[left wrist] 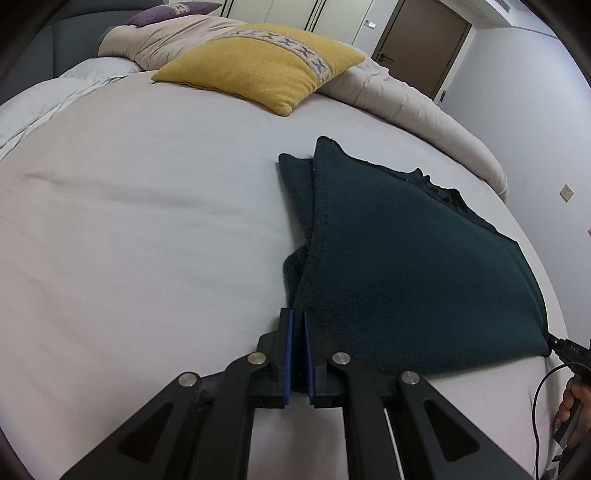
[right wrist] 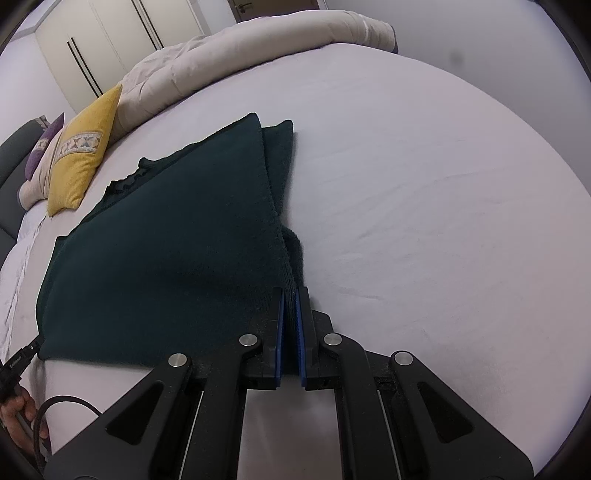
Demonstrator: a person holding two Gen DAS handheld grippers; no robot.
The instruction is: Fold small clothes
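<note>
A dark green fleece garment [left wrist: 406, 258] lies folded over on the white bed sheet [left wrist: 147, 221]. Its near edge is lifted and stretched between both grippers. My left gripper [left wrist: 297, 317] is shut on the near left corner, the cloth pinched between its blue pads. In the right wrist view the same garment [right wrist: 177, 251] spreads to the left, and my right gripper [right wrist: 290, 295] is shut on its near right corner. A lower layer of the cloth shows past the folded edge at the far side. The other gripper's tip and the hand holding it show at each view's edge.
A yellow cushion [left wrist: 258, 66] and a rolled beige duvet [left wrist: 406, 103] lie at the far side of the bed. A purple cushion [left wrist: 166, 13] sits by the dark headboard. White wardrobe doors [right wrist: 110, 37] and a brown door [left wrist: 424, 44] stand behind. A black cable [right wrist: 55, 406] hangs by a hand.
</note>
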